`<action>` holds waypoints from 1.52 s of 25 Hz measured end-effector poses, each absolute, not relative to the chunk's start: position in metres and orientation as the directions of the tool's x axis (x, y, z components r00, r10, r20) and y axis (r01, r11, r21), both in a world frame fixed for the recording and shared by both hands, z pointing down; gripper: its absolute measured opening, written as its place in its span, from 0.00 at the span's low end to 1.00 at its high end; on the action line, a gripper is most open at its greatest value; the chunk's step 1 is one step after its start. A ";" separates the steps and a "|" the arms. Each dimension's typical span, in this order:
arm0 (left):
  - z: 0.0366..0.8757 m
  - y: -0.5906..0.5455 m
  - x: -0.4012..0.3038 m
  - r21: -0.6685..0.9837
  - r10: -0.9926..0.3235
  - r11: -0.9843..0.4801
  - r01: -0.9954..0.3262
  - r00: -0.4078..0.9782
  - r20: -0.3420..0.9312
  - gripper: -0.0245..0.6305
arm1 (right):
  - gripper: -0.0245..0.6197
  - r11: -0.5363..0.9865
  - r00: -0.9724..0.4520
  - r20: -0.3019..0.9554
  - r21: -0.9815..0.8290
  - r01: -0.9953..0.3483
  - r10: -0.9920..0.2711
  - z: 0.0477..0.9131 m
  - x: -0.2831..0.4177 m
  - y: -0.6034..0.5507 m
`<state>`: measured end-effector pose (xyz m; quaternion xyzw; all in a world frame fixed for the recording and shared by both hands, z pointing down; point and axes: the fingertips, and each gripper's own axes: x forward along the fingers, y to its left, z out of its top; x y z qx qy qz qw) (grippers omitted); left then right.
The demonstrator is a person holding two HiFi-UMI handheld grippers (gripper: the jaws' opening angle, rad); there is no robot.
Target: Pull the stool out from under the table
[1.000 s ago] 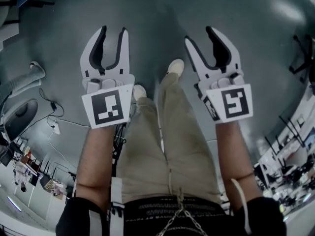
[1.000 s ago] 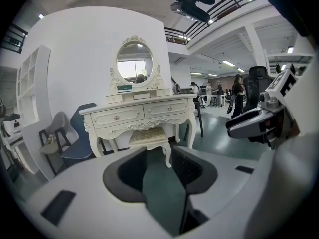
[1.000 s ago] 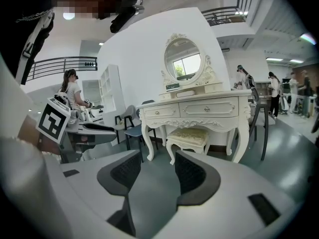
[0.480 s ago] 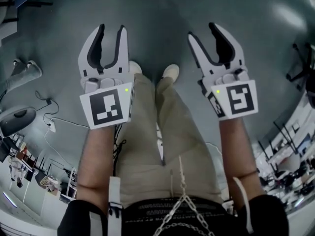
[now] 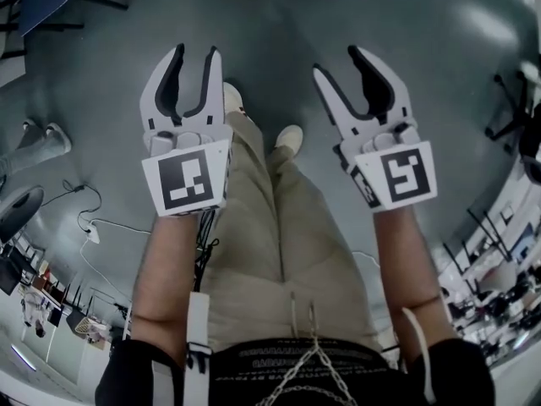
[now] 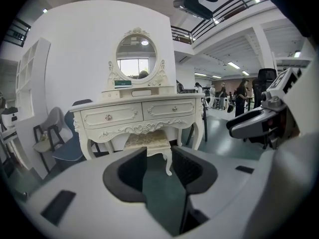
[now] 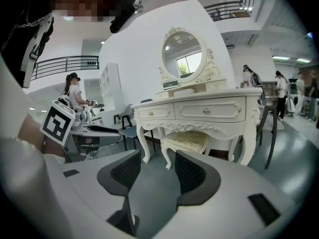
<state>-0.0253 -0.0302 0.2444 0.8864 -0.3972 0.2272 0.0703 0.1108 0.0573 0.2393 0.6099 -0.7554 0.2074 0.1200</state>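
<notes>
Between the dark pads (image 6: pixel 132 169) of the left gripper (image 6: pixel 160 168) shows only floor (image 5: pixel 270 19). Its fingers stand partly apart and hold nothing. The right gripper (image 7: pixel 158 173) is the same, half open and empty. Both are held out level with each other above the person's beige trousers (image 5: pixel 270 235). The floor is smooth grey-green, in a large bright hall. Well ahead of both grippers, the cream stool (image 6: pixel 147 139) sits tucked under an ornate white dressing table (image 6: pixel 139 114), between its legs. An oval mirror (image 6: pixel 136 55) tops the table, against a white wall (image 6: pixel 84 49). A blue-grey chair (image 6: pixel 67 143) stands just beside the table. People (image 6: pixel 242 91) stand far off.
</notes>
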 end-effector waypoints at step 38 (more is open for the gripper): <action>0.267 -0.201 -0.047 -0.087 -0.558 -0.788 -0.609 0.648 0.518 0.28 | 0.35 -0.014 -0.046 0.463 -0.126 -0.992 -0.885 0.249 0.124 -0.097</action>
